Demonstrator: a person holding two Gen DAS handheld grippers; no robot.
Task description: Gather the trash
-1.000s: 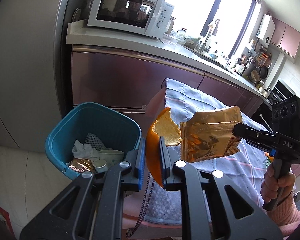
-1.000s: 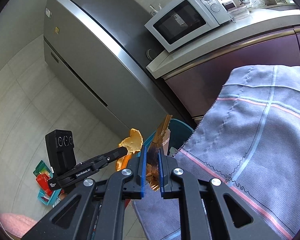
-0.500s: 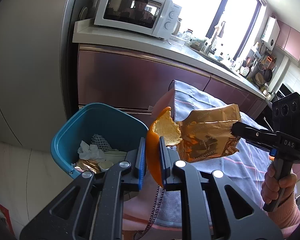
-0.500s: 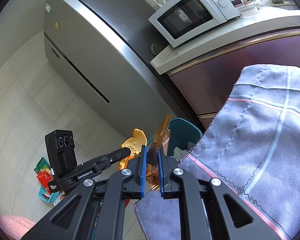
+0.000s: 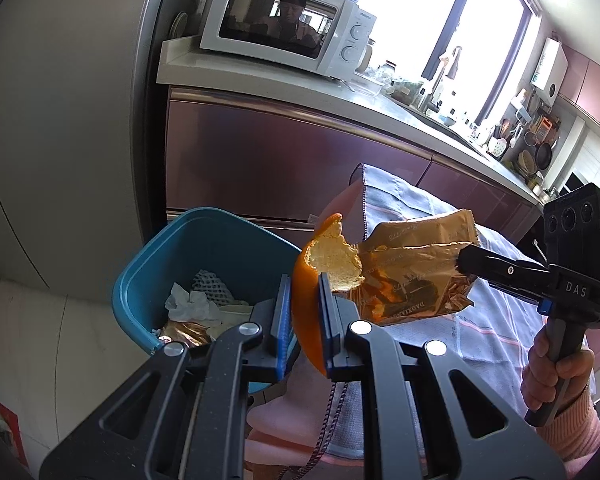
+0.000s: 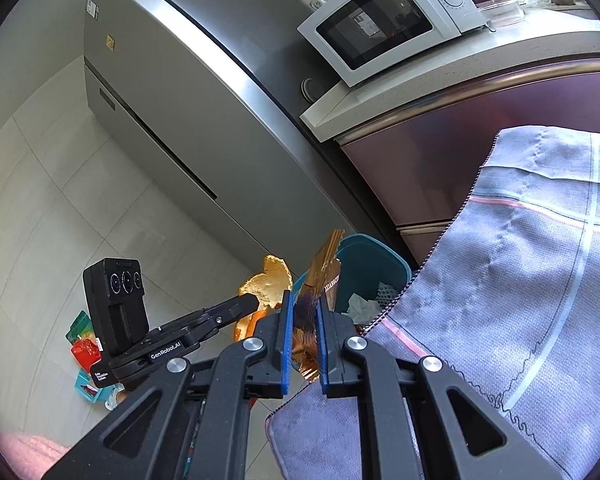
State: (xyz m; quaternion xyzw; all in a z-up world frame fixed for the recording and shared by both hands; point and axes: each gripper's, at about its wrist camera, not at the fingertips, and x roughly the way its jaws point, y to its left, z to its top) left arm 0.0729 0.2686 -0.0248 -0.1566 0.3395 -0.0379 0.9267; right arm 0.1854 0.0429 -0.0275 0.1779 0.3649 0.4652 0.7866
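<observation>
Carry-to-bin step, 2 pieces in hand. Teal plastic trash bin (image 5: 204, 248) sits below and ahead-left of the left jaws, already holding crumpled tissue and foil scraps. Grey cloth-covered table (image 6: 520, 272) lies right of the right jaws. Right gripper (image 6: 302, 328) is clamped on a crinkled gold foil snack wrapper (image 5: 416, 276). Left gripper (image 5: 304, 316) is clamped on a curved orange peel piece (image 5: 328, 258), just beside the wrapper. Next move likely needs both loads over the bin mouth, then release; neither looks fully over it.
</observation>
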